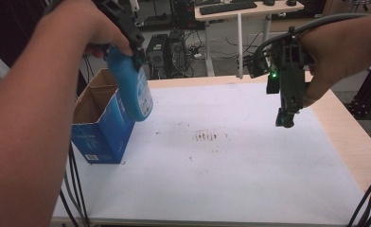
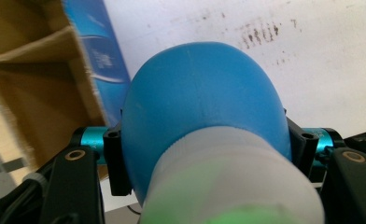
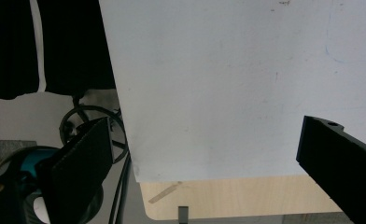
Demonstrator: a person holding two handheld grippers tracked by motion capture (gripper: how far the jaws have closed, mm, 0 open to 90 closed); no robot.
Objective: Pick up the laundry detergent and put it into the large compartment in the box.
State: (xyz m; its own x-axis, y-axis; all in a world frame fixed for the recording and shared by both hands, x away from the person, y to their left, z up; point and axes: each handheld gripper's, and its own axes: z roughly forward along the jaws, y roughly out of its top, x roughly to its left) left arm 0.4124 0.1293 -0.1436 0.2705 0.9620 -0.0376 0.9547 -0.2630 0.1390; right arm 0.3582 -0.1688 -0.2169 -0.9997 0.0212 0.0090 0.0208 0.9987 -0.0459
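My left claw [image 1: 135,56] is clamped on the blue bottle [image 1: 132,87], held above the open cardboard box [image 1: 98,124] at the table's left edge, while my right claw [image 1: 286,118] hangs spread, holding nothing.

Left gripper [image 2: 204,154]: black jaws, teal anodised crossbars behind them, brass-coloured screw heads on the black side links, round holes in the jaw blocks. Dark frame in the high view [image 1: 127,33].

Right gripper [image 1: 286,124]: black frame, green indicator light near the top, teal tip at the jaw end, thick grey cable looping off the back. In its own view [image 3: 204,154], flat matte black jaws, one small hole near a tip, teal round part at lower left.

Forearms bare, no sleeves worn.
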